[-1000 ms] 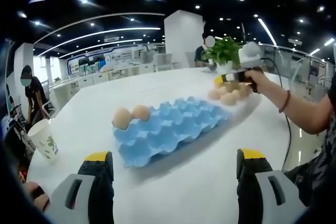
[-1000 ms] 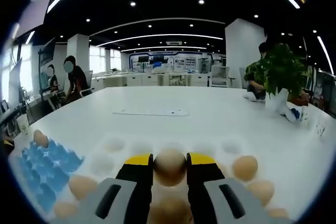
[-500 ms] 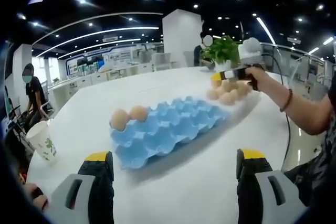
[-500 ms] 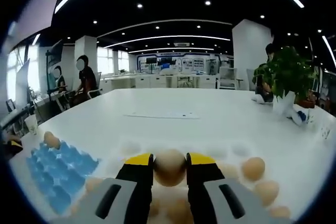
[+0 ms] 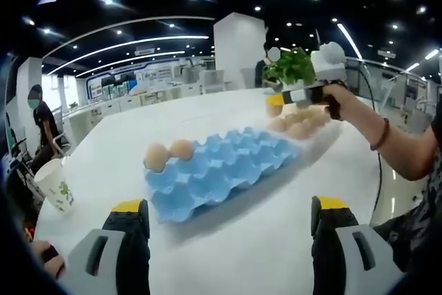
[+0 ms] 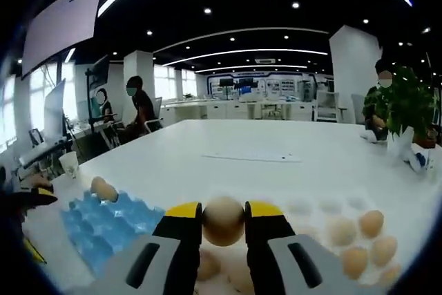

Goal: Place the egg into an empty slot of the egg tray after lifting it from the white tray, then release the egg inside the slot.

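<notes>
White table carries blue egg tray, two eggs in far corner; left claw released, idle. Right gripper view — right claw clenched on egg above white tray; carry level, lower straight into an empty slot.

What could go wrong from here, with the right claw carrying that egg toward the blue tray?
1. The right claw holds the egg only by its two sides, in mid-air above the white tray; a slip could drop it, too hard a squeeze could crack it.
2. The blue egg tray already has two eggs at one end; aiming there risks a collision.
3. The left claw is open and off the light blue tray, so a nudge may shift it.
</notes>
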Available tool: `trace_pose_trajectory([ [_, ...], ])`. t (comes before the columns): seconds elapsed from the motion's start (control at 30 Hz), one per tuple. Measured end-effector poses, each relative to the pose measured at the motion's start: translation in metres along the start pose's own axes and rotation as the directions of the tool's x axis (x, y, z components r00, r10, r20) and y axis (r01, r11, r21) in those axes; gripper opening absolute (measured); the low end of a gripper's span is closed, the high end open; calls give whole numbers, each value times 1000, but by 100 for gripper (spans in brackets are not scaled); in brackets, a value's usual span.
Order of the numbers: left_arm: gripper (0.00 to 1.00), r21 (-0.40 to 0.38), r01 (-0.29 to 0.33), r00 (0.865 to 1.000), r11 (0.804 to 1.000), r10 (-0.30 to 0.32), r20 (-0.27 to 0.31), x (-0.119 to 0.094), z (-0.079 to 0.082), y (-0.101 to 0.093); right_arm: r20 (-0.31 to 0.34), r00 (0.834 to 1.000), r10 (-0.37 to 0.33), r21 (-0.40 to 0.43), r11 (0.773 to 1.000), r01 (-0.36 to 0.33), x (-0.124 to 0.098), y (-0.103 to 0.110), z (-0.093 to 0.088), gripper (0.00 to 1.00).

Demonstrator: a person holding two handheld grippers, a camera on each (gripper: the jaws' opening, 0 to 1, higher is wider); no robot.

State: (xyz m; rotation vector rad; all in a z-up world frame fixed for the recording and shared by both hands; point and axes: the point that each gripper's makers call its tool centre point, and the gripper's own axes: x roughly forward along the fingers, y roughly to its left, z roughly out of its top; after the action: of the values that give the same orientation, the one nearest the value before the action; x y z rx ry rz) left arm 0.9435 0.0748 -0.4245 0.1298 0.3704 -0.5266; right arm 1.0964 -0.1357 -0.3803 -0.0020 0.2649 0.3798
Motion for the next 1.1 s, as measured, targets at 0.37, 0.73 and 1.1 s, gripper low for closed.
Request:
trace_pose_trajectory([
  [0.37, 100, -1, 5, 1000, 1000, -5, -1, 1, -1, 0, -10, 989, 150, -41, 988, -151, 13, 65, 3, 25],
  [0.73, 99, -4, 1, 1000, 1000, -1, -1, -2, -1, 3, -22, 965, 260, -74, 963, -261, 26, 113, -3, 25],
  [1.1, 99, -9, -4, 1000, 1000, 4, -3, -5, -3, 6, -38, 954, 298, -91, 949, -301, 38, 137, -5, 24],
])
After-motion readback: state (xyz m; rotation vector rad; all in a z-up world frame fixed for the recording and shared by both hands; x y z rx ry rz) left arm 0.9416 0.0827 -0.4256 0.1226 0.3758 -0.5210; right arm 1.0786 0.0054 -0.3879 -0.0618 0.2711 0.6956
